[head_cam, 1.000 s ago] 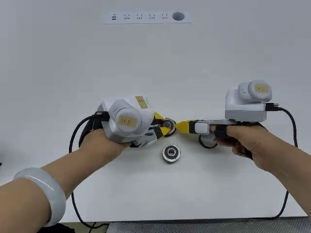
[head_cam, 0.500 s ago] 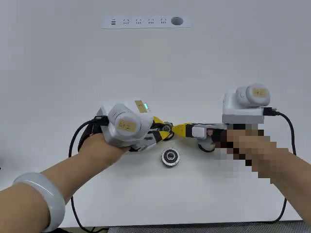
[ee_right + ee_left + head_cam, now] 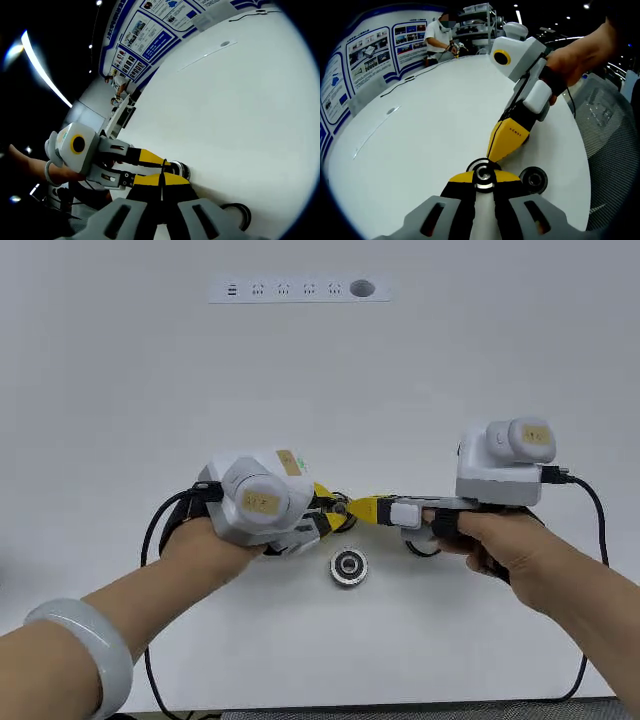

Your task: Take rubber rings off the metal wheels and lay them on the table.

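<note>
Clamping wheel [image 3: 483, 173] in left tongs [image 3: 335, 512], right tongs [image 3: 161, 180] pinching its rubber ring [image 3: 476, 162]

The far part of the white table [image 3: 320, 370] is open up to the power strip [image 3: 298, 288]; the middle is barred where the left gripper [image 3: 336, 509] and the right gripper [image 3: 361, 506] meet tip to tip. Just before them lie a loose metal wheel [image 3: 347, 566] and a rubber ring [image 3: 418, 549]; cables [image 3: 603, 515] loop at the outer sides.

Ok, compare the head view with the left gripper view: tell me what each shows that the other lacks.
Head view: power strip, bracelet, loose rubber ring. Left gripper view: wall posters, a distant person. Both: right gripper at the wheel clamped in the left gripper, and a spare wheel on the table.
</note>
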